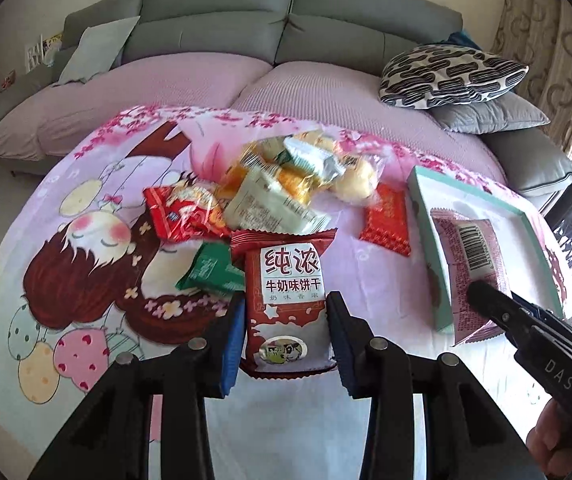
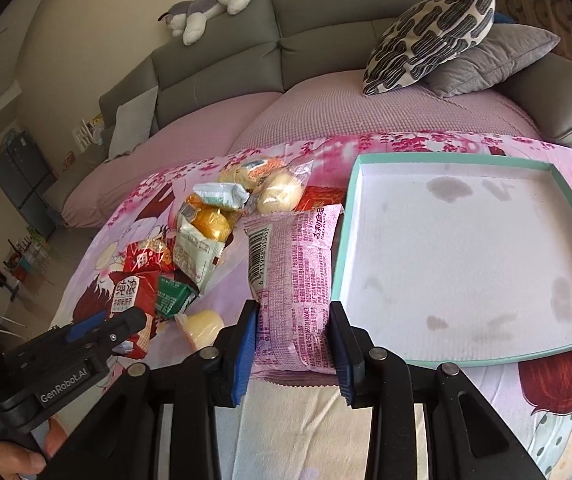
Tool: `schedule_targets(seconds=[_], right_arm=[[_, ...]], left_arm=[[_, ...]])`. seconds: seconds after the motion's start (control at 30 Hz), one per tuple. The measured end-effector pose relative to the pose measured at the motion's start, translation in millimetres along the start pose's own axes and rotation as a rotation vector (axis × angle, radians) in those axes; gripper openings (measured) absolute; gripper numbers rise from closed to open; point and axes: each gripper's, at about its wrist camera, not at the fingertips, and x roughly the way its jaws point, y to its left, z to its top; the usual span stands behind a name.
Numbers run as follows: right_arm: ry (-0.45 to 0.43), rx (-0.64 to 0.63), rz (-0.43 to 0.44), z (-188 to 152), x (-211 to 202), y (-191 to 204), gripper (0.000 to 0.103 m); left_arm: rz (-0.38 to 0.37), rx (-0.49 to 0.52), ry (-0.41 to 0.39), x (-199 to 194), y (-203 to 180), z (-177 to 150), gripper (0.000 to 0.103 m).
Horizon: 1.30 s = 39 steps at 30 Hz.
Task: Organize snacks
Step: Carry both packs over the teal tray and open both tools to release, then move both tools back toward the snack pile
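The left gripper [image 1: 286,320] is clamped on one dark red biscuit packet [image 1: 286,300], its blue pads pressed to the packet's two long sides, the packet lifted clear of the cloth [image 1: 66,280]. The right gripper [image 2: 291,334] grips one pink packet [image 2: 293,276] the same way, barcode side up. In the left wrist view this pink packet hangs over the near left wall of the tray [image 1: 425,216]; in the right wrist view it sits just left of the tray's [image 2: 437,158] left wall, its far end level with the tray's far corner.

There is one tray: shallow, teal-rimmed, white inside with a few grey stains, and nothing lies on its floor.

Left of the tray lies the pile of snacks [image 1: 282,184]. Counted from both views: one red crinkled packet [image 1: 184,216], one green packet [image 1: 210,270], one pale packet with green print [image 1: 274,204], one silvery wrapper [image 1: 309,160], one clear bag holding orange cakes [image 2: 210,218], and one clear bag of round pale buns [image 1: 355,182] farthest back. One flat red packet [image 1: 385,224] lies alone between the pile and the tray. One small pale jelly cup [image 2: 202,326] shows only in the right wrist view, nearer than the pile, just left of the right gripper.

Behind the tray stands one grey sofa [image 2: 325,28] with one patterned cushion [image 2: 433,32] on one grey cushion [image 2: 493,58], one pale cushion [image 2: 134,124] at its far end, and one plush toy [image 2: 210,8] along its back.
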Motion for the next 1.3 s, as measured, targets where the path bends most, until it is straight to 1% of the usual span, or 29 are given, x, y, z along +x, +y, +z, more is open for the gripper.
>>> schedule_targets(seconds=[0.07, 0.13, 0.3, 0.43, 0.53, 0.6, 0.7, 0.8, 0.9, 0.97, 1.03, 1.1, 1.17, 1.2, 1.23, 1.27, 1.3], right_arm=[[-0.025, 0.034, -0.035, 5, -6, -14, 0.037], [-0.046, 0.067, -0.100, 9, -11, -33, 0.037], [-0.092, 0.200, -0.245, 16, -23, -94, 0.037], [-0.142, 0.253, -0.334, 23, -31, -133, 0.037], [-0.177, 0.261, -0.380, 26, -34, -153, 0.037], [-0.178, 0.272, -0.404, 25, -33, -162, 0.037], [-0.180, 0.275, -0.429, 24, -28, -171, 0.037], [-0.181, 0.280, -0.435, 25, -25, -177, 0.037], [-0.158, 0.289, -0.439, 24, -14, -183, 0.036], [-0.145, 0.300, -0.431, 22, -6, -187, 0.037], [-0.112, 0.304, -0.432, 21, 2, -189, 0.038], [-0.111, 0.306, -0.436, 21, 3, -190, 0.039], [-0.106, 0.306, -0.437, 20, 2, -191, 0.041], [-0.107, 0.309, -0.444, 20, 1, -191, 0.045], [-0.109, 0.314, -0.450, 20, 0, -192, 0.053], [-0.108, 0.323, -0.453, 20, 0, -194, 0.059], [-0.106, 0.330, -0.451, 20, -1, -195, 0.068]], left_arm=[[-0.045, 0.022, -0.018, 3, -19, 11, 0.041], [-0.100, 0.056, -0.035, 9, -45, 22, 0.041], [-0.239, 0.126, -0.030, 29, -113, 40, 0.041], [-0.302, 0.171, -0.023, 46, -158, 50, 0.041], [-0.310, 0.187, -0.013, 63, -181, 56, 0.041], [-0.317, 0.187, 0.005, 77, -192, 60, 0.041], [-0.294, 0.199, 0.025, 99, -204, 64, 0.041], [-0.274, 0.195, 0.058, 119, -208, 67, 0.041], [-0.251, 0.198, 0.076, 131, -208, 67, 0.041], [-0.243, 0.201, 0.090, 138, -209, 66, 0.041], [-0.237, 0.200, 0.096, 142, -209, 65, 0.041], [-0.233, 0.201, 0.105, 144, -209, 65, 0.041], [-0.225, 0.202, 0.108, 142, -210, 64, 0.044], [-0.227, 0.202, 0.107, 140, -210, 65, 0.050], [-0.230, 0.200, 0.103, 136, -210, 65, 0.058], [-0.233, 0.199, 0.099, 133, -210, 65, 0.063], [-0.234, 0.197, 0.093, 128, -209, 65, 0.071]])
